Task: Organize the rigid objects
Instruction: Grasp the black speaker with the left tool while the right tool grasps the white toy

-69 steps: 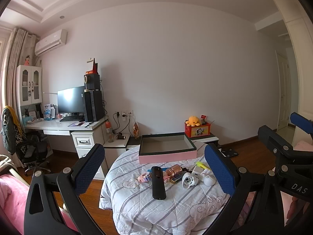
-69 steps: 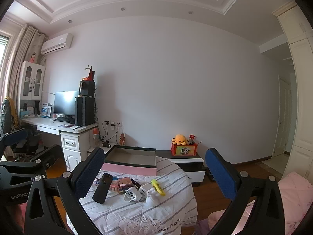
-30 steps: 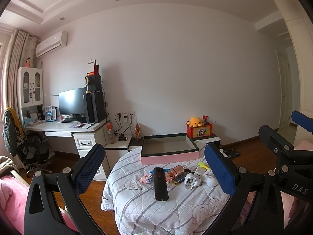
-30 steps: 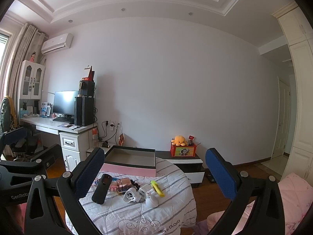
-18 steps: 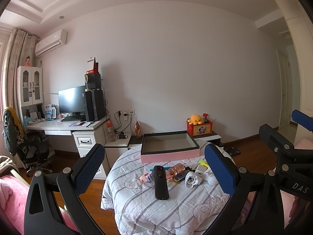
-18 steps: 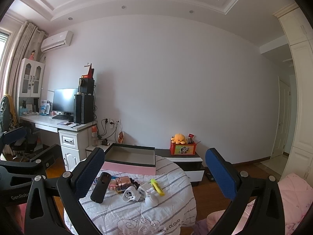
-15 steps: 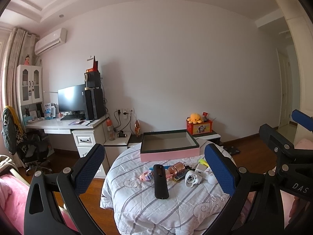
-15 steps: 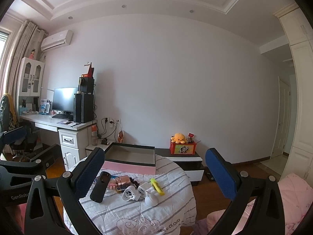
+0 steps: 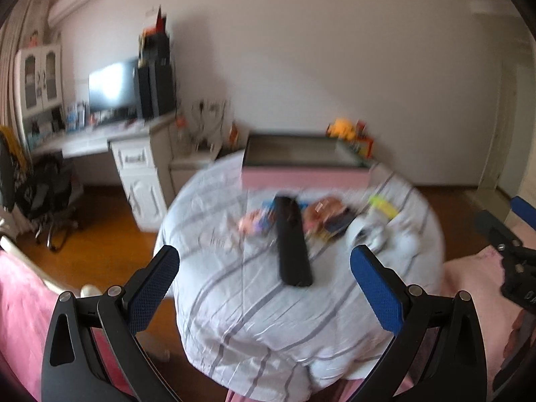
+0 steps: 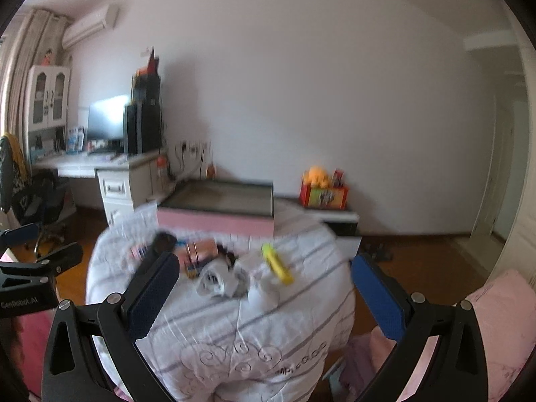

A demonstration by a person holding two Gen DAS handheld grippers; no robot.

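Holding both tools above the round table (image 9: 254,328), you've got the left gripper (image 9: 264,288) w/ jaws spread wide and nothing between them; same for the right gripper (image 10: 264,288), jaws apart and empty; both views are blurred, so small details can't be read. The black remote (image 9: 291,239) lies flat on the striped cloth near the table's middle, just ahead of your left tool; beside it to the right sits a small cluster of pink and orange items (image 9: 321,211), too smeared to name; a white gadget (image 10: 214,278) and a yellow bar (image 10: 276,263) lie further right, close together. The pink box (image 9: 303,160) stands open at the far edge of the table, apart from the loose bits; its inside looks bare from here. Desk (image 10: 93,164) w/ monitor is at back left.
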